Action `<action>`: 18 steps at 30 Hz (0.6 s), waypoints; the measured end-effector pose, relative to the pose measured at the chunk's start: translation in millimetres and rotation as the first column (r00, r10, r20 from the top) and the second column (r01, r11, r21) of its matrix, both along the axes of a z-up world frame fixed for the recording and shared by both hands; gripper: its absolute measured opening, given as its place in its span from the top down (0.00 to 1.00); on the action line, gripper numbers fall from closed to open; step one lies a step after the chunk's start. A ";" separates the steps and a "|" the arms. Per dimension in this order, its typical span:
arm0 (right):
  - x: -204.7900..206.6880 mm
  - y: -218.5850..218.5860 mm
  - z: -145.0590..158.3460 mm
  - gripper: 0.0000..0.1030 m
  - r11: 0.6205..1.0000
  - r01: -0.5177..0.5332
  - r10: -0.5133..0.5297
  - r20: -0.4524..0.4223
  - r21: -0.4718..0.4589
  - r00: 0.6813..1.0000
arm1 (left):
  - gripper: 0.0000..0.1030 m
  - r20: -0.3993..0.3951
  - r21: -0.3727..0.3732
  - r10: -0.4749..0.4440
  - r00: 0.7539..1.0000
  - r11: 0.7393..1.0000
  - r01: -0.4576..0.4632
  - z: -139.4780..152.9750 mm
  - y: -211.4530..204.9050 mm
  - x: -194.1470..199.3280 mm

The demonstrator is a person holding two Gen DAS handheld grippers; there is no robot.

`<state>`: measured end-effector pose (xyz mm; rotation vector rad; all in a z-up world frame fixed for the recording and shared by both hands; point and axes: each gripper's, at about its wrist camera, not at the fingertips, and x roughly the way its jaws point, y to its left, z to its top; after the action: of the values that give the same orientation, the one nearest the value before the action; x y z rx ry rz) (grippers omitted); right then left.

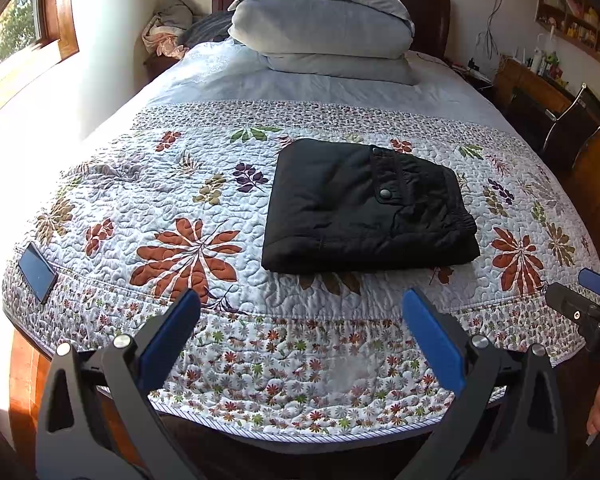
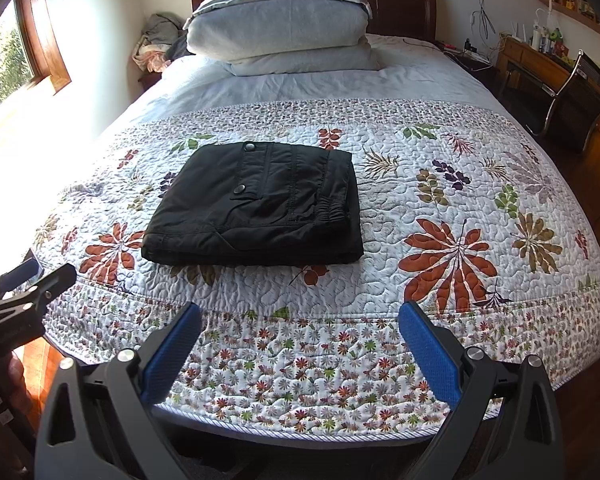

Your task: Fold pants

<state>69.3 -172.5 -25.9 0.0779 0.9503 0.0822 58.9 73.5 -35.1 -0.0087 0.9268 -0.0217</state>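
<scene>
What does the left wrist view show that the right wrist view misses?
Only the left wrist view shows the whole dark flat phone at the quilt's left edge, and the right gripper from outside. Only the right wrist view shows the left gripper from outside. Both show the folded black pants on the floral quilted bedspread, untouched, below stacked grey pillows, and each camera's own gripper open.

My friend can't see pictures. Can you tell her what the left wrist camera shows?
Black pants lie folded into a neat rectangle on a flowery quilt covering a bed. The left gripper is open and empty near the foot of the bed, not touching them. A dark phone lies at the quilt's left edge, and pillows are stacked at the head.
</scene>
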 end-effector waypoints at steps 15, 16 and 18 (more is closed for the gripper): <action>0.1 0.0 -1.4 0.03 1.000 0.000 0.000 -0.002 -0.001 1.000 | 0.02 -0.001 0.003 -0.007 1.000 1.000 0.007 -0.5 -1.1 1.4; 0.2 0.0 -1.4 0.03 1.000 0.000 0.000 -0.002 -0.001 1.000 | 0.02 -0.001 0.003 -0.007 1.000 1.000 0.007 -0.6 -1.1 1.4; 0.0 -0.2 -1.6 0.03 1.000 0.000 0.000 -0.003 -0.001 1.000 | 0.02 -0.001 0.003 -0.007 1.000 1.000 0.007 -0.7 -1.1 1.3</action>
<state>69.4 -172.6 -27.5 0.0769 0.9530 0.0814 60.2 72.4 -35.8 -0.0028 0.9282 -0.0265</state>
